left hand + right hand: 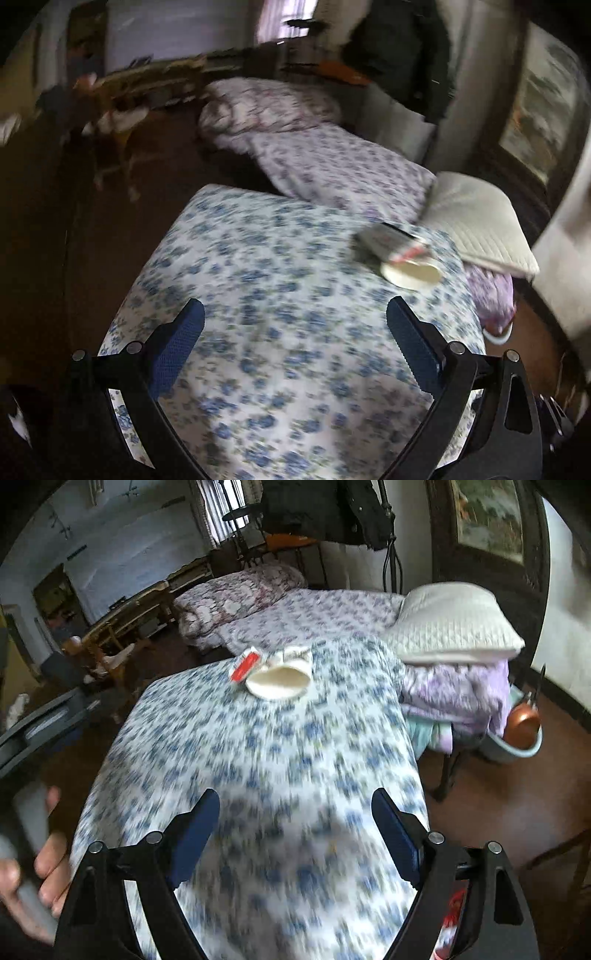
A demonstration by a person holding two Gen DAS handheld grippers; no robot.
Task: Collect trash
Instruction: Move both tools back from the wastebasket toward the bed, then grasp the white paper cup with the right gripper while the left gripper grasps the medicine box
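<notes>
A small red and white packet [245, 667] and a cream round disc-like piece [277, 682] lie together on the blue-flowered cloth [258, 757] of a table or bed. The left wrist view shows the same packet [388, 240] and cream piece [412, 275] at the right of the flowered cloth [277, 295]. My left gripper [295, 314] hangs open above the cloth, well short of them, nothing between its blue pads. My right gripper [295, 805] is open too, over the near part of the cloth, and empty. Both views are motion-blurred.
A white quilted pillow [454, 624] rests on folded purple bedding [458, 690] to the right. A purple-flowered bed [314, 616] lies behind. A copper pan [522, 725] sits in a basin on the brown floor. A hand [48, 867] holds the left tool's grey handle at lower left.
</notes>
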